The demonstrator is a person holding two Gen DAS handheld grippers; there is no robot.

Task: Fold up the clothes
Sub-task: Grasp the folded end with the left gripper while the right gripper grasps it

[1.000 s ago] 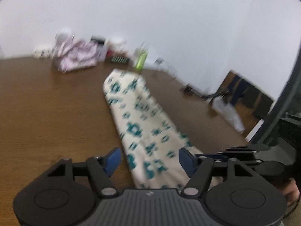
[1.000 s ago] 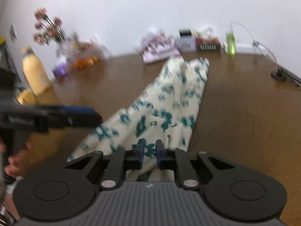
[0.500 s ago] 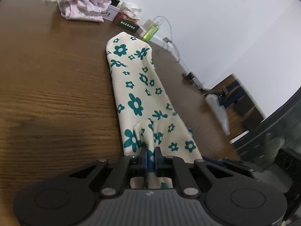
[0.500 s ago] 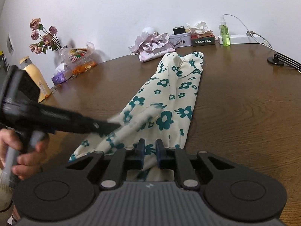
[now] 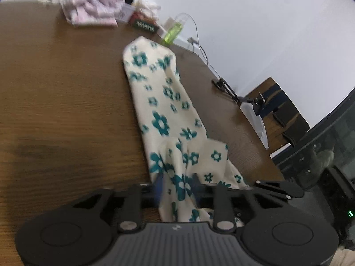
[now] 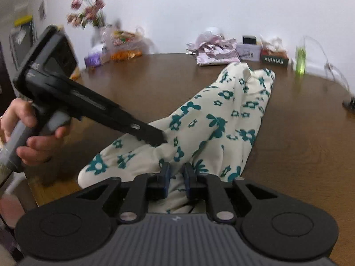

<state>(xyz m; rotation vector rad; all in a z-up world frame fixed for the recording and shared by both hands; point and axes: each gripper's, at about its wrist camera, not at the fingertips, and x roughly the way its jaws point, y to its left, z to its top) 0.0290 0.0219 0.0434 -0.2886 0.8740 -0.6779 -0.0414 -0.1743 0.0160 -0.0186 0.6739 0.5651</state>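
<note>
A cream garment with teal flowers (image 5: 159, 102) lies lengthwise on the brown table (image 5: 55, 102), folded into a long strip; it also shows in the right wrist view (image 6: 221, 119). My left gripper (image 5: 177, 186) is shut on the garment's near end, with cloth bunched between its blue pads. It appears in the right wrist view (image 6: 159, 139) as a black tool held by a hand. My right gripper (image 6: 176, 175) is shut on the near end beside it. The gripped end is lifted off the table.
At the table's far edge sit a pink crumpled cloth (image 6: 213, 48), small boxes (image 6: 274, 57), a green bottle (image 6: 300, 59), a flower vase (image 6: 88, 15) and snack bags (image 6: 124, 46). A cable and a black clamp (image 5: 224, 84) lie at the right edge. A chair (image 5: 279, 115) stands beyond.
My left gripper went from open to shut on the garment's near end. Both grippers have since raised that end, and the cloth now bunches up near them.
</note>
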